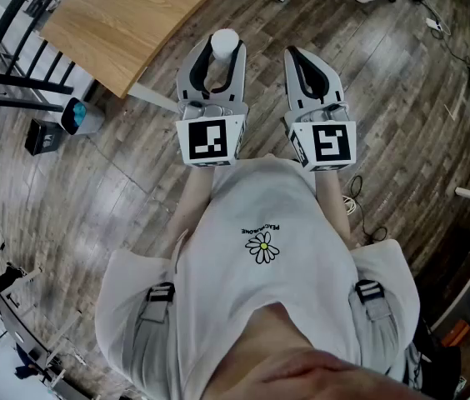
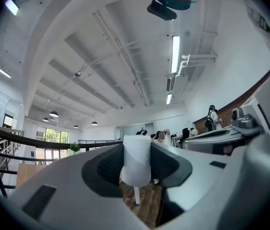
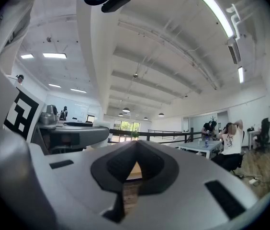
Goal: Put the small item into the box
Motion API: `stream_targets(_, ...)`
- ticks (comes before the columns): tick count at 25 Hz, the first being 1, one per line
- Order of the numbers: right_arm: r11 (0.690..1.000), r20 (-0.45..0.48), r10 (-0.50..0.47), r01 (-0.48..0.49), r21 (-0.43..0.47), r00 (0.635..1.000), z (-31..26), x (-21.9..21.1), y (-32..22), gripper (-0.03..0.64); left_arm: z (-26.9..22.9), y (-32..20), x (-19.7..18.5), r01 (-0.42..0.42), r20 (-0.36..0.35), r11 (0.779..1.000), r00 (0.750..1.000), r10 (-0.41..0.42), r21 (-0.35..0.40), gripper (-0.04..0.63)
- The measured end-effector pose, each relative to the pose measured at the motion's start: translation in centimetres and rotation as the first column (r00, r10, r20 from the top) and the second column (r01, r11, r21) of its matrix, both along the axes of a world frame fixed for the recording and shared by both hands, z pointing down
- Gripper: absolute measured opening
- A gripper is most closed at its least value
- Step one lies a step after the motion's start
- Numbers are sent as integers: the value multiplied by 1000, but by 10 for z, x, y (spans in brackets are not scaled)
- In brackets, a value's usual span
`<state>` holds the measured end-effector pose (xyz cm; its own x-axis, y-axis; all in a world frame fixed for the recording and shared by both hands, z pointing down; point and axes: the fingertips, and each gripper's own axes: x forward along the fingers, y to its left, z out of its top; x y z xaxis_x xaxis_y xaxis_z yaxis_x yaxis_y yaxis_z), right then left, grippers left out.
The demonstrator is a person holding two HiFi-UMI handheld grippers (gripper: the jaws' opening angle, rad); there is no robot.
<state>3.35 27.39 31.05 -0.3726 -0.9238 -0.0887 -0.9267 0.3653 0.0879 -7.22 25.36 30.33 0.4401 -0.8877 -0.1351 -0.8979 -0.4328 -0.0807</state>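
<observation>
Small item [image 1: 224, 42], a short white cylinder, is off any surface: it is pinched upright at the tips of the left hand-held gripper [image 1: 223, 50], out in front of the person's chest and above the plank floor [image 1: 402, 98].

That floor fills most of the head view. At the upper left, a bare wooden table [image 1: 127, 19] shows one corner and a curved edge, and the item hangs just beyond that edge. Below the table's corner, a blue-topped container [image 1: 77, 115] stands on the floor. No box shows in any view, so where the item must go I cannot say.

The person's white shirt [image 1: 264, 223] takes up the lower middle, with both grippers held side by side above it.

The left hand-held gripper's own view shows its dark pads pressing the item [image 2: 136, 159] on both flanks, jaws fairly wide to span it. The right hand-held gripper [image 1: 292, 55] holds nothing; in its own view [image 3: 136, 150] the jaw tips meet.

I would judge the item light and perhaps slightly yielding. Its material I cannot make out. Its round sides could roll or slip, so a hold across the middle of the flanks, as now, seems soundest, with no hard squeeze.
</observation>
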Motion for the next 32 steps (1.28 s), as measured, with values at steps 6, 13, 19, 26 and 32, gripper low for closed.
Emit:
stream_targets(6,1000,5,-10,10,3,1000,-3,5,3,5,-6,3,2,12,-1,1000,1000,-12,15,181)
stream_targets(13,999,-16,-29,29,17,999,4,22,6,5,1,4,19,16,16,1000,1000,-16,8,181)
stream_targets(19,997,42,-75,76,-20,996,22,24,6,5,10,2,25,26,31,1000,999,-26,-6,181)
stream_targets(26,990,19,-134,135,-50,991,44,17,-21,5,12,-31,25,53,19,998,998,-53,20,181)
stream_targets(32,981,-73,-190,188,-40,979,58,-1,-106,5,27,-120,11,87,-8,996,996,-87,16,181)
